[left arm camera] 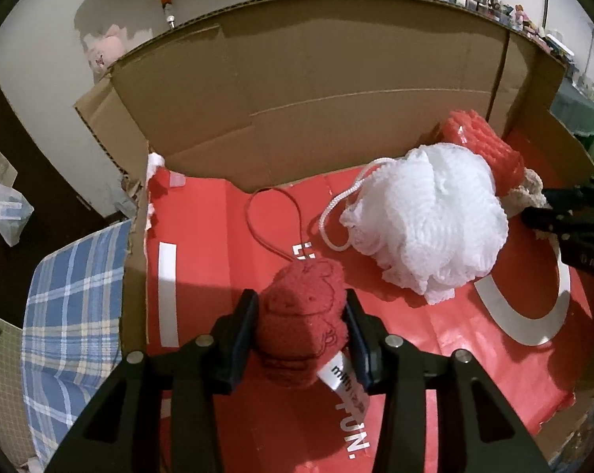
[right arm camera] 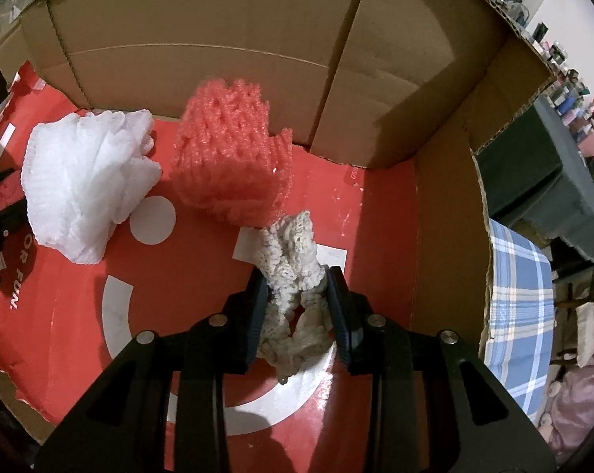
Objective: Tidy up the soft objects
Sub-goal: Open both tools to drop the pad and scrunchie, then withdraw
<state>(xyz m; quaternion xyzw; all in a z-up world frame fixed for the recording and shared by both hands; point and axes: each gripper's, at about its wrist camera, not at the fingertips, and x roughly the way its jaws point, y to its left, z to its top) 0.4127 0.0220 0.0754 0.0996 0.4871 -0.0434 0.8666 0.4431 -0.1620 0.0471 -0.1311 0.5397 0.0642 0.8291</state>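
A dark red plush toy (left arm camera: 301, 327) with a white label and a red loop cord sits between the pads of my left gripper (left arm camera: 301, 299), which is shut on it, low over the red printed liner (left arm camera: 218, 236) of an open cardboard box (left arm camera: 297, 98). My right gripper (right arm camera: 297, 276) is shut on a beige knitted piece (right arm camera: 293, 260) near the box's right wall. A white mesh bath pouf (left arm camera: 427, 220) (right arm camera: 84, 181) and a pink-red foam net (right arm camera: 230, 157) (left arm camera: 482, 146) lie on the liner by the back wall. The right gripper's fingers (left arm camera: 553, 213) show at the left wrist view's right edge.
Tall cardboard flaps (right arm camera: 218, 39) wall the box at the back and right. Blue plaid cloth (left arm camera: 72, 315) (right arm camera: 522, 295) lies outside the box on both sides. A pink plush (left arm camera: 103, 49) rests by the white wall, and a cluttered shelf (left arm camera: 494, 0) runs behind.
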